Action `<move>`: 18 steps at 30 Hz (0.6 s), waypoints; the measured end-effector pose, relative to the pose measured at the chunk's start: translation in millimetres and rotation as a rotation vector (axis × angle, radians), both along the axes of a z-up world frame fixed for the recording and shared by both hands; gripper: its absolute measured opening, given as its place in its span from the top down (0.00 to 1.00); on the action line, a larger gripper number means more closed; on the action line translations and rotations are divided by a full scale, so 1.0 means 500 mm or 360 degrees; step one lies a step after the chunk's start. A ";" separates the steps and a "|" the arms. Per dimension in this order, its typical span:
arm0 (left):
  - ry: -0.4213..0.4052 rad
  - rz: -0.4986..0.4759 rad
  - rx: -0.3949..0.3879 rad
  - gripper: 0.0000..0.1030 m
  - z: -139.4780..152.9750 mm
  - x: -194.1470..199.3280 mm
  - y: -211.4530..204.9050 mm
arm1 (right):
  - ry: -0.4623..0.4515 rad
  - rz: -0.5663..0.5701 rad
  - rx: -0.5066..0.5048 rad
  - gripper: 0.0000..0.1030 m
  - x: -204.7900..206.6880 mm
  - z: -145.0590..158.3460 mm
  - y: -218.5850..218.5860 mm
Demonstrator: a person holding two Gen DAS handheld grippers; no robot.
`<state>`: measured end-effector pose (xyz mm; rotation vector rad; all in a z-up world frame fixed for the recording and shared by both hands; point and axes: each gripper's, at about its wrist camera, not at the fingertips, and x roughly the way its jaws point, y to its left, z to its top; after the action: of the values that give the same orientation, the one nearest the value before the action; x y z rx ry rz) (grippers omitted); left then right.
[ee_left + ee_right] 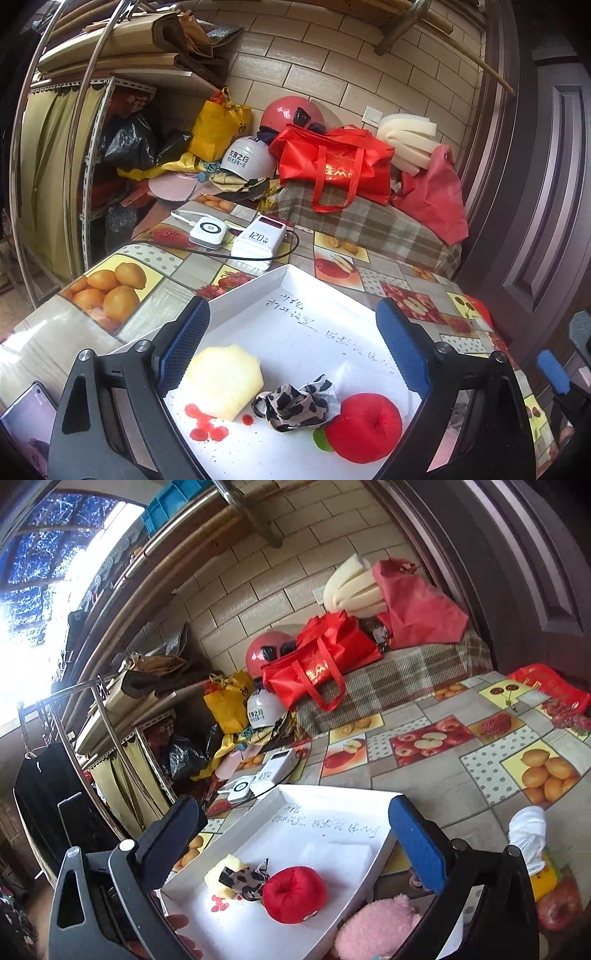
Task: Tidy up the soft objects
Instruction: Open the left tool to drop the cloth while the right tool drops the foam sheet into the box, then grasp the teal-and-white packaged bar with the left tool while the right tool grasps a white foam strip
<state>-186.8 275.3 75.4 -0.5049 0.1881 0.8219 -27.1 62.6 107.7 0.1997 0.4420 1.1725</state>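
A: Any writing you can read?

B: The white power bank [255, 242] on the far side of the counter [155, 288] says "120W". The white helmet [245, 158] behind it and the red carry bag [332, 162] carry printed characters too small for me to make out. The floor of the shallow white cardboard tray [295, 325] has handwritten lines in pen, also unreadable.

A: Where are the soft things?

B: In the near part of that tray: a pale yellow foam block [225, 380] on the left, a crumpled leopard-print cloth [295, 402] touching it, and a red plush apple [364, 426] just right of the cloth. A pink fluffy toy [376, 923] lies outside the tray's near right rim.

A: And the hand-held grippers?

B: The left hand-held gripper [293, 343] hangs over the tray, jaws spread wide, nothing between the pads. The right hand-held gripper [295, 834] is spread wide too and empty.

A: Room to move?

B: The tray's far half is bare, rims low. The counter wears a fruit-print oilcloth; clutter piles against a tiled wall at the far edge, and a dark door stands on the right.
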 end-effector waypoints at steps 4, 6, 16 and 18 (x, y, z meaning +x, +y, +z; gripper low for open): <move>-0.0012 -0.0027 -0.0004 0.10 -0.001 0.001 -0.002 | -0.0088 -0.0064 0.0112 0.00 -0.002 0.020 -0.049; -0.0008 -0.0047 0.0001 0.10 0.002 0.003 -0.004 | -0.0129 -0.0060 0.0148 0.00 -0.001 0.029 -0.071; -0.0022 -0.0459 0.0159 0.11 0.021 0.041 -0.078 | -0.0202 -0.0222 0.0121 0.00 0.039 0.030 -0.179; 0.0004 -0.0553 0.0195 0.11 0.023 0.058 -0.099 | -0.0172 -0.0252 0.0059 0.00 0.057 0.016 -0.189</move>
<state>-157.6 225.8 86.7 -0.3426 0.2190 0.4910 1.3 -32.1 115.9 0.1989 0.3036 1.0310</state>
